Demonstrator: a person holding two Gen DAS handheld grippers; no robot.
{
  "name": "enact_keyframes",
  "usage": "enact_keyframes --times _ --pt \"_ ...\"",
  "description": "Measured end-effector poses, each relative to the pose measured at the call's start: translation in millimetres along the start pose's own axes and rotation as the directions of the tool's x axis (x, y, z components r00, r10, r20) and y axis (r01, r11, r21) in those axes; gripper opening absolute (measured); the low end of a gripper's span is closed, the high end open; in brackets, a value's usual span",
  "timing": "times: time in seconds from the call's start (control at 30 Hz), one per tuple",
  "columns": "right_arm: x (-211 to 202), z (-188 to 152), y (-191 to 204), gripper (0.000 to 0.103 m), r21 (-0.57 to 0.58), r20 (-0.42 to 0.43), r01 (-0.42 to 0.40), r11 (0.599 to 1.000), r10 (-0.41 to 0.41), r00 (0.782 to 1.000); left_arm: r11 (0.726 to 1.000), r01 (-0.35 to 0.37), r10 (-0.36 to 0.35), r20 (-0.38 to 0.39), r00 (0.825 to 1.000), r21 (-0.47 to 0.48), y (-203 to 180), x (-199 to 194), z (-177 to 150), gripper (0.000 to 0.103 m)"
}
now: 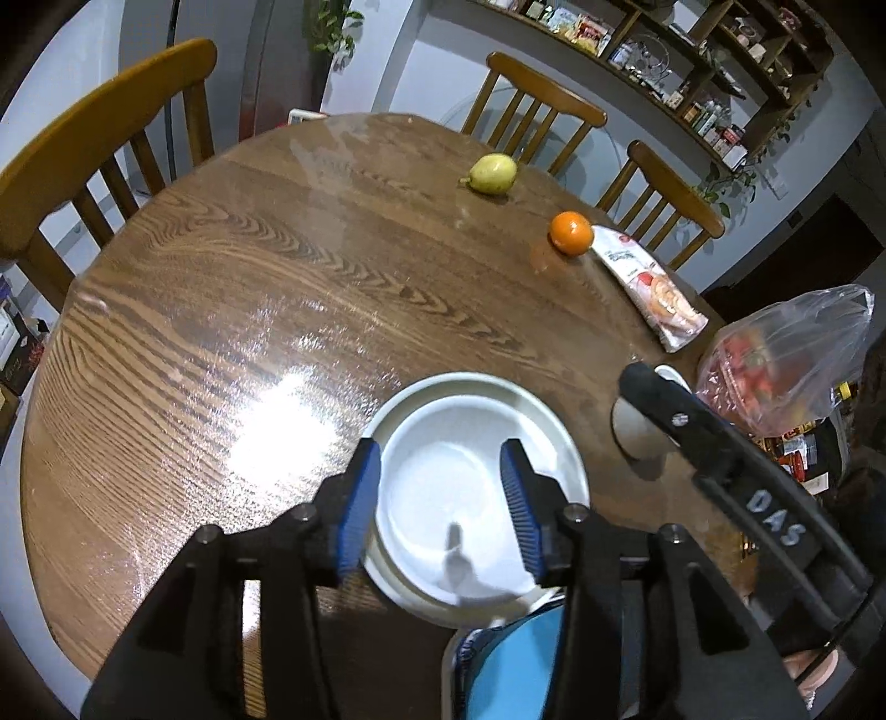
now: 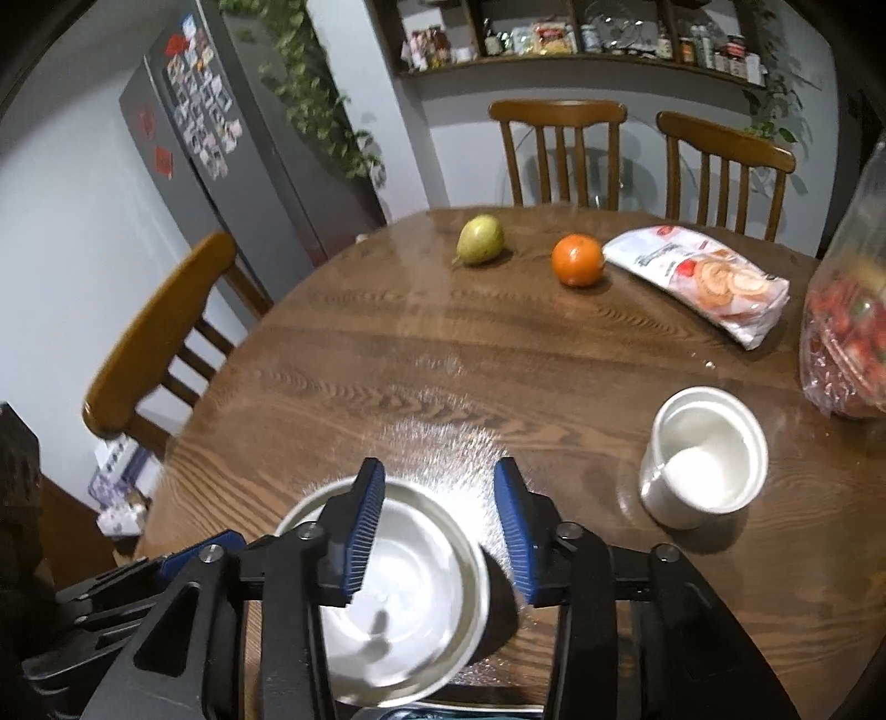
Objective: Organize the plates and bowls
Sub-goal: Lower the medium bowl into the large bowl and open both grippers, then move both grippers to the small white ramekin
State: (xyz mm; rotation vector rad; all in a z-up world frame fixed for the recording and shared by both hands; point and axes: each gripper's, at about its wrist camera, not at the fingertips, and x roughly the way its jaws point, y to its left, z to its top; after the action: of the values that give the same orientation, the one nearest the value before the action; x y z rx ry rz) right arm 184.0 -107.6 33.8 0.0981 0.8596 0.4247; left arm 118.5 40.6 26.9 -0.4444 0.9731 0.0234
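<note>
Wooden chairs (image 2: 160, 338) ring a round, glossy wood-grain tabletop (image 1: 232, 310), with a grey fridge (image 2: 221, 127) covered in magnets at the left and wall shelves (image 2: 581, 39) of jars and packets along the back. On the far side of the tabletop, from left to right, lie a green pear (image 2: 480, 239), an orange (image 2: 577, 260), a white snack packet (image 2: 700, 281) and a clear plastic bag (image 2: 844, 338) holding something red. Nearer the front edge, in the left wrist view, two white plates (image 1: 470, 476) sit stacked, the smaller one resting inside the wider one. The left tongs (image 1: 446, 498) hang over this stack with their blue-padded jaws spread apart, one pad at the stack's left rim and the other over its right part, gripping nothing. To the right of the plates, partly hidden behind the black body of the other tool, a white bowl (image 2: 703, 457) stands upright on the tabletop, apart from the plates. In the right wrist view the right tongs (image 2: 440, 520) are likewise spread open and empty, their left pad over the plates and their right pad over bare wood, with the bowl further to the right. Something light blue (image 1: 515, 664) shows below the table edge between the left tongs' arms; what it is cannot be told.
</note>
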Motion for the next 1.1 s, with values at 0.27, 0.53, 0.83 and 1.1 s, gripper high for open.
enact_keyframes --times 0.27,0.53,0.83,1.1 --pt "-39.9 10.2 -32.5 0.070 0.086 0.116 -0.034 0.996 0.024 0.993 0.998 0.019 -0.021 0.028 0.999 0.067 -38.2 0.4 1.6 0.051" --pt "-51.4 17.7 -75.1 0.070 0.189 0.140 0.041 0.981 -0.069 0.988 0.993 0.046 -0.047 0.001 0.999 0.109 -85.3 22.6 6.7 0.053" --pt "-53.9 18.4 -123.8 0.070 0.308 0.148 0.080 0.948 -0.130 0.980 0.985 0.023 -0.023 -0.004 1.000 0.172 -136.2 53.0 19.2 0.055" --pt "-38.5 15.8 -156.8 0.070 0.377 0.124 0.093 0.922 -0.150 0.981 0.985 0.025 -0.022 -0.023 1.000 0.169 -148.6 77.5 26.1 0.055"
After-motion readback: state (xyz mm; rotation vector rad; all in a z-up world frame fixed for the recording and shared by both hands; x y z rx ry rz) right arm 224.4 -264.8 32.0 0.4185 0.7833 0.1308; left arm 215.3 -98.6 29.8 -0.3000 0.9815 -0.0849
